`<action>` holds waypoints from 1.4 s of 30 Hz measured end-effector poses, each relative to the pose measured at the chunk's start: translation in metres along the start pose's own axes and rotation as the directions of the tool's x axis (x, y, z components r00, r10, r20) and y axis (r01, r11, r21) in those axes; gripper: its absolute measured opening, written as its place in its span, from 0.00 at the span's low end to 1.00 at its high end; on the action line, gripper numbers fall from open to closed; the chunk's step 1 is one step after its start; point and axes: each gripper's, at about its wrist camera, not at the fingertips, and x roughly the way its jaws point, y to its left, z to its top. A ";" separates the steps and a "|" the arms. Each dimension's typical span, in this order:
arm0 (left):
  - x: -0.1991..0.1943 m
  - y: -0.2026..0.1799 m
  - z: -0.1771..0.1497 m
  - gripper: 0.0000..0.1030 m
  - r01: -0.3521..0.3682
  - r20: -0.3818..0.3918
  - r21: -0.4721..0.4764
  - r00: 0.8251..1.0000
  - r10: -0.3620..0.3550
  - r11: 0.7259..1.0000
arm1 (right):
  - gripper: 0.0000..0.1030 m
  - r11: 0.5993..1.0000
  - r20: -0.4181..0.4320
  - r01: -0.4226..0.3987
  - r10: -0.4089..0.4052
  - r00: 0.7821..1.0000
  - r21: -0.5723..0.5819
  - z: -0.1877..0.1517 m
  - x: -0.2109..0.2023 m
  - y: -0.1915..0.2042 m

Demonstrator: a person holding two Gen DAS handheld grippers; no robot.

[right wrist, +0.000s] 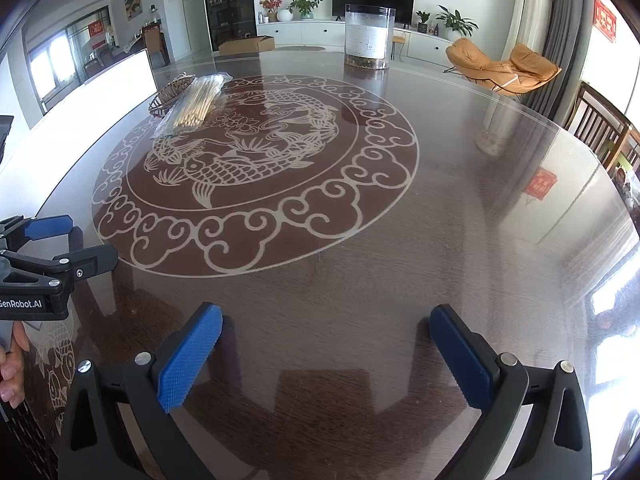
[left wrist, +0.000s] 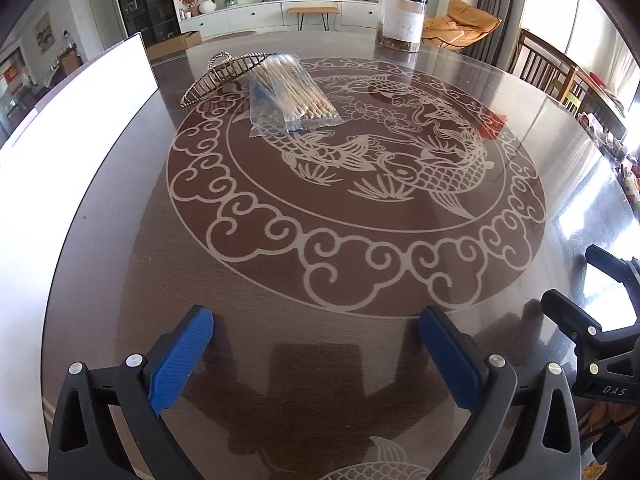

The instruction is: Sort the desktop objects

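A clear plastic bag of cotton swabs (left wrist: 286,94) lies on the dark glass table (left wrist: 320,240) at the far left, also in the right wrist view (right wrist: 196,104). A gold hair claw clip (left wrist: 222,74) lies just behind it, partly under the bag (right wrist: 168,94). A clear round jar (left wrist: 401,18) with dark contents stands at the far edge (right wrist: 368,36). My left gripper (left wrist: 316,354) is open and empty over the near table. My right gripper (right wrist: 326,354) is open and empty, to the right of the left one (right wrist: 76,242).
A white board (left wrist: 60,184) runs along the table's left edge. Wooden chairs (right wrist: 600,128) stand at the right side. The right gripper's fingers (left wrist: 576,320) show at the left view's right edge. The table carries a white koi-fish pattern (left wrist: 360,168).
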 end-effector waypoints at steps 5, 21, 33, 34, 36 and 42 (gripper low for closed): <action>0.001 -0.001 -0.001 1.00 0.003 -0.002 0.006 1.000 -0.003 1.000 | 1.00 1.000 0.000 0.001 -0.001 1.000 0.002 0.000 0.000 0.000; 0.003 -0.001 0.000 1.00 0.003 -0.002 0.006 1.000 -0.003 1.000 | 1.00 1.000 -0.001 0.003 -0.003 1.000 0.003 0.000 0.000 0.000; 0.004 -0.002 0.001 1.00 0.007 -0.009 0.012 1.000 -0.007 1.000 | 1.00 1.000 -0.001 0.002 -0.002 1.000 0.003 0.000 0.000 0.000; 0.004 -0.002 0.001 1.00 0.008 -0.010 0.015 1.000 -0.008 1.000 | 1.00 1.000 -0.001 0.002 -0.002 1.000 0.003 0.000 0.000 0.000; 0.004 -0.001 0.002 1.00 0.020 -0.020 0.034 1.000 -0.020 0.999 | 1.00 1.000 -0.001 0.002 -0.002 1.000 0.003 0.000 0.001 0.000; 0.004 0.017 0.001 1.00 0.005 -0.042 -0.001 0.999 -0.005 1.000 | 1.00 1.000 -0.001 0.003 -0.003 1.000 0.004 0.001 0.001 0.000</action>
